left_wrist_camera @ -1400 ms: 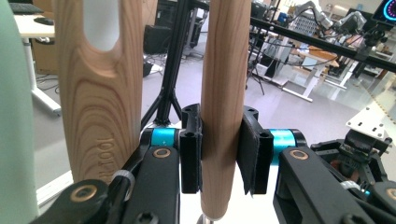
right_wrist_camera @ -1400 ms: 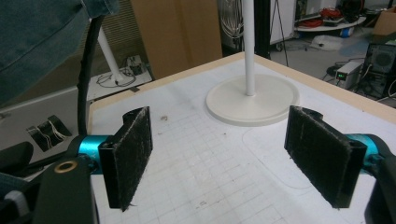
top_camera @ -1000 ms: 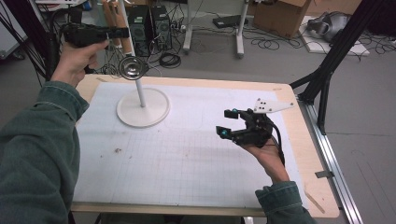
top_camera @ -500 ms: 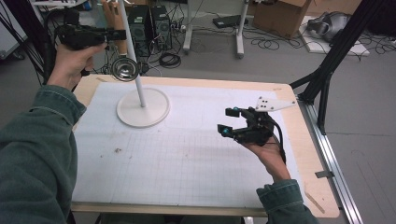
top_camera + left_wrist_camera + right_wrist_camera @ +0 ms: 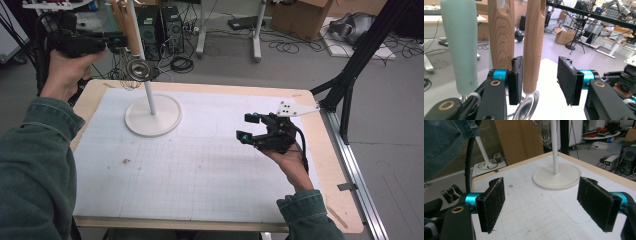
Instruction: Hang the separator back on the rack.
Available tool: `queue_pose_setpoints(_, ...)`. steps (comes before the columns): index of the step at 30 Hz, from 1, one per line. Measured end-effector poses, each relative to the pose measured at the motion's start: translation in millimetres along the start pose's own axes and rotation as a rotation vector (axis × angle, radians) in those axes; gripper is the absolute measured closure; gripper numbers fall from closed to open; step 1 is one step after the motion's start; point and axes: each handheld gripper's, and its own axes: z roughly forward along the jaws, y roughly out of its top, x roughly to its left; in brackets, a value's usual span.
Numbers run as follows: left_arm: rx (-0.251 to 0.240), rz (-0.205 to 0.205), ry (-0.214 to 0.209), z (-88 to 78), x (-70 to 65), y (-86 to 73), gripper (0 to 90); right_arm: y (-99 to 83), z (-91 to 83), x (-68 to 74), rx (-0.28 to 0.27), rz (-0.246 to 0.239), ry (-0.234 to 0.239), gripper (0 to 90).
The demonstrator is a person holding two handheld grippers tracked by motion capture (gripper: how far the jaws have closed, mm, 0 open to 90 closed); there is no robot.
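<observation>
While the left hand-held gripper [image 5: 116, 39] is raised at the far left corner of the bench [image 5: 320, 150], its jaws stand apart around a wooden handle [image 5: 533, 45] that hangs from the top of a white stand [image 5: 152, 114]. Seen in the left gripper view, the handle lies against the left pad, or just beside it, with a clear gap to the right pad; the jaws have just been opening, so the handle is between them but not pinched. A metal strainer bowl [image 5: 138, 69] hangs at the handle's lower end, beside the stand's pole and above its round base. A second wooden handle [image 5: 501, 32] and a pale green handle [image 5: 460, 45] hang just to the left of the first in the left gripper view, outside the jaws.

The right hand-held gripper [image 5: 248, 127] is held low over the right half of the bench, well apart from the stand, with its jaws spread wide and nothing between them. In the right gripper view its pads [image 5: 491, 202] frame the white gridded mat [image 5: 200, 170] and the stand's base farther off.
</observation>
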Motion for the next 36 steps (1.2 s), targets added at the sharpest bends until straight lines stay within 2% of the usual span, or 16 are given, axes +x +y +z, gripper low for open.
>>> queue_pose_setpoints(4,0.029,0.014,0.027,-7.9,-4.8,-6.2,52.5,-1.1,-5.9,-5.9,-0.003,0.008,-0.010,21.2)
queue_pose_setpoints(10,0.058,0.013,0.049,-17.6,-12.2,-25.9,48.4,-4.5,-13.1,-12.4,-0.013,0.027,-0.035,20.2)
queue_pose_setpoints(22,0.096,0.031,0.038,-24.5,-26.7,-65.9,36.7,-10.3,-14.6,-5.1,0.014,0.011,-0.082,19.9)
queue_pose_setpoints(36,0.088,0.039,0.047,-40.5,-43.2,-111.1,26.7,-17.7,-11.7,2.6,0.033,0.014,-0.119,19.9)
